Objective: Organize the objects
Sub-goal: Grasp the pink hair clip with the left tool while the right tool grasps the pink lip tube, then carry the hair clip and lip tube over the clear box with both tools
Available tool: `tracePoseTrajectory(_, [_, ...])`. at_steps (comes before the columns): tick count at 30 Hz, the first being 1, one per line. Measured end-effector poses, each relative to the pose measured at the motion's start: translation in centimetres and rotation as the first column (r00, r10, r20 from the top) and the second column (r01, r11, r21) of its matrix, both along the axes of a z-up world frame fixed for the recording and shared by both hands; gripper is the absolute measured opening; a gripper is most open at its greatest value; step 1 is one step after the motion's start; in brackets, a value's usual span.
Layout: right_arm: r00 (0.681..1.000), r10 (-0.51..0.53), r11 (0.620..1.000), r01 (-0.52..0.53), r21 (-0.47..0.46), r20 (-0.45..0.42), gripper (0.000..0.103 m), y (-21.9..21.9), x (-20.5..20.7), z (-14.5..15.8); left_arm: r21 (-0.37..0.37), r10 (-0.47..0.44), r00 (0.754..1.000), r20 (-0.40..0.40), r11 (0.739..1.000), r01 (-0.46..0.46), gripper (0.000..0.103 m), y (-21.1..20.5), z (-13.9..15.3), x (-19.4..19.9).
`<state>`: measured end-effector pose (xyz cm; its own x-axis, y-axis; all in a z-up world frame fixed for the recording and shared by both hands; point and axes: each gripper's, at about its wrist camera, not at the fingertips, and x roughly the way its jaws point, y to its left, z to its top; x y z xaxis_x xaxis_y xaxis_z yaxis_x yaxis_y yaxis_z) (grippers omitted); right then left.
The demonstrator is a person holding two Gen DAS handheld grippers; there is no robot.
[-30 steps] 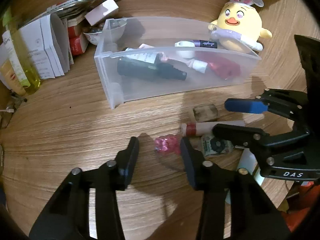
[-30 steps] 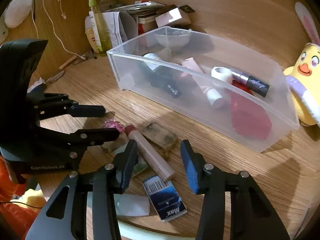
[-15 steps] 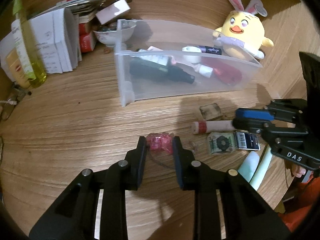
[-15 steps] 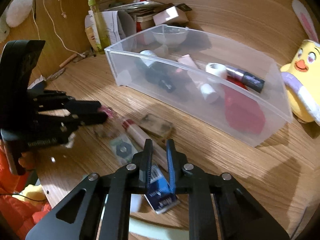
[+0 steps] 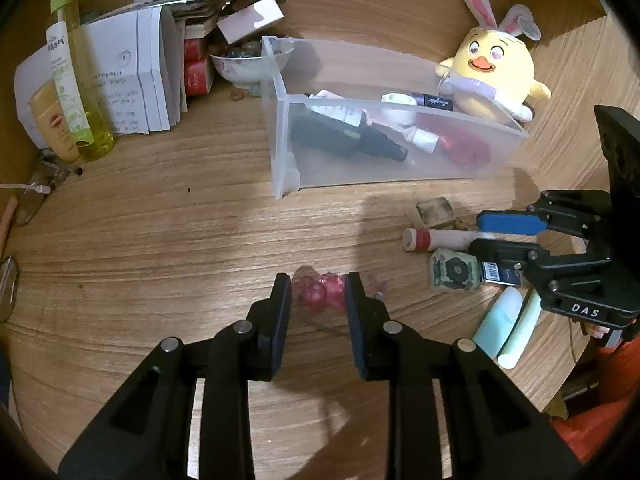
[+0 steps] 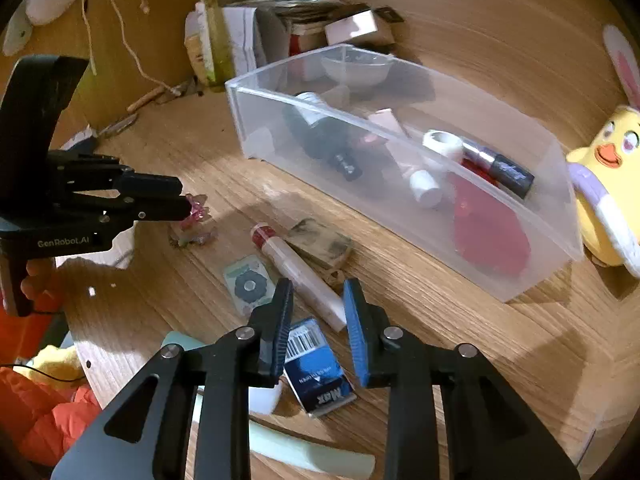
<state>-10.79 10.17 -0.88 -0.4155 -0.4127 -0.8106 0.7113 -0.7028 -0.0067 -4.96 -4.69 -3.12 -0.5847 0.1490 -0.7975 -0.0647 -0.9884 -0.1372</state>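
A pink crystal trinket [image 5: 320, 294] sits between the pads of my left gripper [image 5: 318, 300]. The right wrist view shows the trinket [image 6: 196, 206] held at the left gripper's [image 6: 182, 196] tips, just above the wood, while its jaws are opening slightly. My right gripper [image 6: 318, 312] hovers over a white tube with a red cap [image 6: 304, 276] and a blue barcode box [image 6: 316, 368]. Its jaws are opening; the tube's end lies between them untouched. A clear bin [image 5: 288, 152] with bottles and tubes stands behind.
A green square packet [image 5: 454, 270], a brownish block [image 5: 436, 212] and pale green tubes [image 5: 500, 324] lie near the table's right edge. A yellow plush chick [image 5: 492, 76] sits behind the bin. A bottle [image 5: 72, 80], papers [image 5: 132, 80] and a bowl [image 5: 244, 68] crowd the back left.
My left gripper went from open to closed around the pink trinket and drew back a little. My right gripper snapped nearly shut over the blue box, then parted again.
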Motion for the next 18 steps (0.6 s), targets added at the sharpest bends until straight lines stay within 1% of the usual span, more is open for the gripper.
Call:
tracePoseTrajectory(2, [1.0, 0.008, 1.0, -0.008, 0.023, 0.003, 0.024, -0.4, -0.1, -0.4, -0.001, 0.005, 1.0, 0.005, 1.0, -0.005, 0.033, -0.1, -0.2, 0.0])
tracePoseTrajectory(3, [1.0, 0.01, 0.999, -0.01, 0.034, 0.002, 0.024, -0.5, -0.1, -0.6, 0.003, 0.005, 1.0, 0.009, 1.0, -0.005, 0.034, -0.1, -0.3, -0.1])
tracePoseTrajectory(7, [0.999, 0.022, 0.999, -0.023, 0.036, 0.027, 0.024, -0.8, -0.2, -1.0, 0.018, -0.001, 1.0, 0.007, 1.0, 0.001, 0.044, -0.2, -0.5, 0.1])
tracePoseTrajectory(10, [0.999, 0.034, 0.999, -0.035, 0.037, 0.025, 0.024, -1.0, 0.0, -1.1, 0.006, -0.008, 1.0, 0.0, 1.0, 0.008, 0.044, 0.2, -0.6, 0.0])
tracePoseTrajectory(11, [0.999, 0.041, 0.998, -0.042, 0.036, 0.024, 0.024, -1.2, 0.0, -1.1, 0.003, -0.011, 1.0, -0.001, 1.0, 0.011, 0.044, 0.3, -0.6, 0.0])
tracePoseTrajectory(12, [0.999, 0.046, 0.998, -0.047, 0.037, 0.021, 0.024, -1.5, 0.1, -1.1, 0.007, -0.019, 1.0, -0.003, 1.0, 0.019, 0.041, 0.4, -0.5, 0.0])
tracePoseTrajectory(13, [0.999, 0.05, 0.998, -0.051, 0.038, 0.018, 0.024, -1.7, 0.1, -1.1, 0.016, -0.029, 1.0, -0.004, 0.999, 0.029, 0.03, 0.4, -0.5, 0.0])
tracePoseTrajectory(14, [0.998, 0.058, 0.998, -0.059, 0.038, 0.02, 0.024, -2.0, 0.1, -1.1, 0.019, -0.034, 0.999, -0.004, 0.999, 0.034, 0.023, 0.5, -0.6, 0.0])
tracePoseTrajectory(18, [0.997, 0.077, 0.997, -0.078, 0.022, 0.021, 0.024, -2.9, 0.2, -1.2, 0.012, -0.022, 1.0, -0.015, 1.0, 0.022, 0.023, 0.4, -0.6, 0.2])
